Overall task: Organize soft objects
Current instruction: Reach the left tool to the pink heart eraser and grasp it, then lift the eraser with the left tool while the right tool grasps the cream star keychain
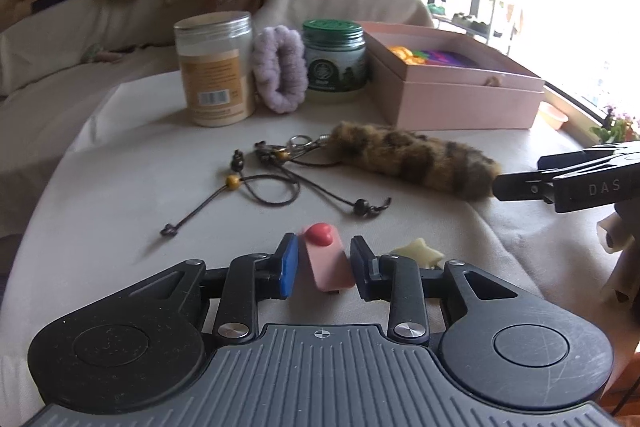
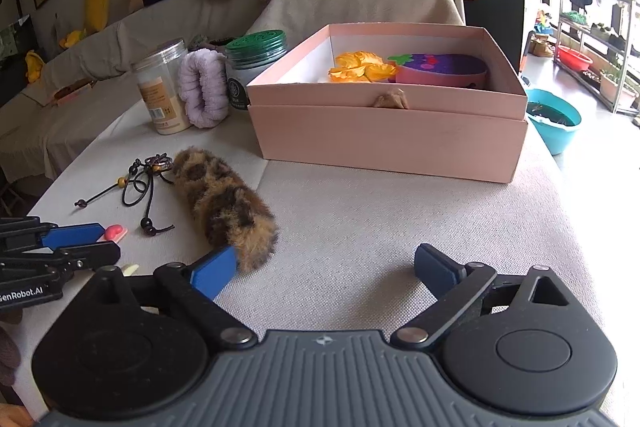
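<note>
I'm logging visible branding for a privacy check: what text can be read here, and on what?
"DAS": right gripper, on its side.
"enRobot.AI": left gripper, first letter cut off.
Tan jar label and barcode: too small to read.
Green-lidded jar label: blurred.

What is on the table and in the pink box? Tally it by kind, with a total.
Jars: 2, clear jar and green-lidded jar
Boxes: 1, pink box
Soft items outside the box: 2, purple scrunchie, furry tail keychain
Soft items inside the box: 2, orange piece, purple strawberry piece
Small clips: 2, pink clip, cream star
Total: 9
</note>
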{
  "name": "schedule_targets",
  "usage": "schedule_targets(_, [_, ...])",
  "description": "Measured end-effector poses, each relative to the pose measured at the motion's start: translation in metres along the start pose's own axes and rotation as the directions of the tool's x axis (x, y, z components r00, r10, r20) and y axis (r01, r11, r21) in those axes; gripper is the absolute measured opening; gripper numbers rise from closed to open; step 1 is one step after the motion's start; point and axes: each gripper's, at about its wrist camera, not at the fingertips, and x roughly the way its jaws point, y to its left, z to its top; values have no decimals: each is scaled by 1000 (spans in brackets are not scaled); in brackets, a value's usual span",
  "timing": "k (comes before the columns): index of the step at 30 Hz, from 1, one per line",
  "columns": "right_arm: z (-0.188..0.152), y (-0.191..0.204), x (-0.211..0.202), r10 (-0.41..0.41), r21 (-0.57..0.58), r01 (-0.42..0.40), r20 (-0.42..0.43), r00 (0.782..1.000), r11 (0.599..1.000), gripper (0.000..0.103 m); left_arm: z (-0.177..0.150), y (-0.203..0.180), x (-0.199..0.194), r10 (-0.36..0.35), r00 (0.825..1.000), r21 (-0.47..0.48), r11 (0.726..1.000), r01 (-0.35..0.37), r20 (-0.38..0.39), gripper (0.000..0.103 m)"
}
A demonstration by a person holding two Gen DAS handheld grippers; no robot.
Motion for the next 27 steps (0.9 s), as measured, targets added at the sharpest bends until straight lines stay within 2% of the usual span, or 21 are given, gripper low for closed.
schedule_targets(2, [1,2,2,4,-17,-4,-13,1000,1000,103,1,2,-1,2,1000,-6,1000,-2,-12,32])
schedule_targets(8, [2,18,9,-50,-147,40,-69,996,988,103,3,0,0,9,1000,-16,1000,-9,-21,32])
schedule_targets(12, [2,20,9,-43,-156,30,-82,996,987,103,0,0,0,4,1000,-16,1000,-4,-7,31])
schedule_targets(14, [2,24,6,8,-158,-22,-90,996,987,102,0,0,0,4,1000,-20,1000,-4,-6,30])
schedule_targets(16, [0,33,-4,112,-159,-123,-78,991,979,101,-1,2,-1,5,1000,-20,1000,-5,-4,25])
schedule_targets(19, [-4,58,-16,219,-246,-232,-77,973,941,100,-1,10,-3,-19,1000,-48,999,19,-2,23])
schedule_targets(22, [-8,84,-13,252,-316,-275,-112,961,908,96,-4,19,-7,-31,1000,-82,996,31,3,22])
schedule_targets(27, [-11,110,5,250,-352,-292,-161,955,889,83,-9,27,-14,-22,1000,-89,996,22,7,22])
